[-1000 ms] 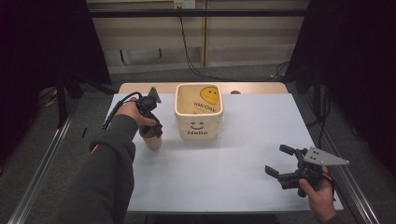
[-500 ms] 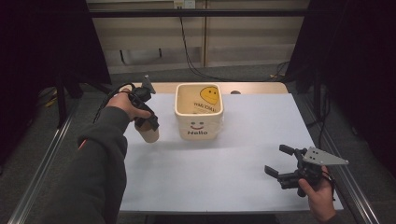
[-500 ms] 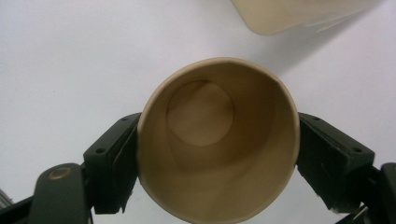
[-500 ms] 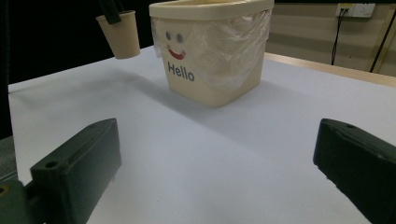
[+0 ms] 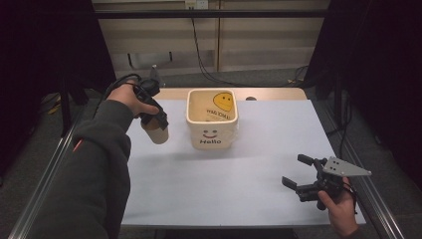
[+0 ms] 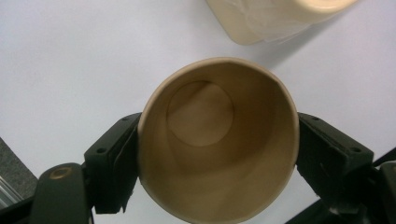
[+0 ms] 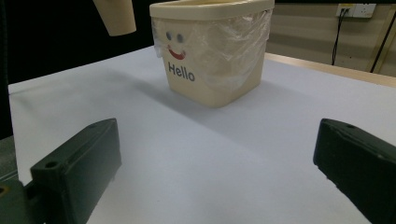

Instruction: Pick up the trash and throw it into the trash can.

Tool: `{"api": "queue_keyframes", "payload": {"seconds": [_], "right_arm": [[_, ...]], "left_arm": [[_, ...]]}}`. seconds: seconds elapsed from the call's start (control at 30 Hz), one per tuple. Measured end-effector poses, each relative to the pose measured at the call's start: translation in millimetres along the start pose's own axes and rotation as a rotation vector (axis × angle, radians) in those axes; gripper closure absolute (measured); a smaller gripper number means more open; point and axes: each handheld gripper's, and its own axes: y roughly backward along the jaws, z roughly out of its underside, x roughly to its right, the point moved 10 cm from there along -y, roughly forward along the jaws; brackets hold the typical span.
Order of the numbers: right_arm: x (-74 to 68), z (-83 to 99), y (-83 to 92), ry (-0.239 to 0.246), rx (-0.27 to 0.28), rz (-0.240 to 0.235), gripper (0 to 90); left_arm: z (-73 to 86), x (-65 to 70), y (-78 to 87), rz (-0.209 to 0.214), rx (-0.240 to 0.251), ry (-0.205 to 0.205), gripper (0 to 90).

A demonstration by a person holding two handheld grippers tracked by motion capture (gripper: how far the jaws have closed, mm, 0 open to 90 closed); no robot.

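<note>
My left gripper (image 5: 155, 127) is shut on a tan paper cup (image 5: 157, 133) and holds it in the air, left of a cream bin (image 5: 212, 119) printed with a smiley and "Hello". In the left gripper view the cup (image 6: 218, 140) is upright and empty, pinched at both sides by the black jaws, with the bin's corner (image 6: 271, 18) beyond it. My right gripper (image 5: 294, 172) rests open near the table's front right corner. In the right gripper view its jaws stand wide apart with nothing between them, facing the bin (image 7: 212, 49) and the raised cup (image 7: 116, 16).
The bin has a clear plastic liner (image 7: 236, 44). The white table top (image 5: 239, 174) lies bare between the two grippers. Dark curtains flank both sides, and cables (image 5: 209, 59) hang at the wall behind. A metal rail (image 5: 45, 174) runs along the left edge.
My left gripper has lifted the paper cup up off the table beside the bin. The right gripper has stayed in place.
</note>
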Motion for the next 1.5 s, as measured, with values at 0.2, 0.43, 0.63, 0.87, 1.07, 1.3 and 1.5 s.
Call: {"api": "queue_keyframes", "payload": {"seconds": [0.2,0.43,0.63,0.87,1.07,1.3,1.5], "right_arm": [[-0.1,0.0,-0.1,-0.001,0.001,-0.004,0.4],[-0.5,-0.2,-0.1,0.001,0.0,-0.005,0.4],[-0.2,-0.1,0.0,0.001,0.0,-0.004,0.4],[-0.4,-0.1,0.1,0.003,-0.001,-0.005,0.4],[-0.8,-0.1,0.5,0.003,-0.002,-0.006,0.4],[-1.1,-0.1,0.2,0.006,-0.003,-0.008,0.4],[-0.7,0.2,0.0,0.008,-0.004,-0.007,0.4]], "left_arm": [[-4.1,3.4,17.1,-0.007,0.007,-0.003,20.8],[-8.6,5.3,34.4,-0.023,0.005,-0.003,21.0],[-12.1,7.8,48.0,-0.024,0.006,-0.012,21.1],[-18.3,13.1,60.4,-0.028,0.026,-0.009,21.1],[-21.4,16.3,72.8,-0.025,0.025,-0.014,21.1],[-27.0,19.3,86.8,-0.029,0.033,-0.021,21.3],[-33.4,23.9,98.6,-0.02,0.05,-0.025,21.5]]}}
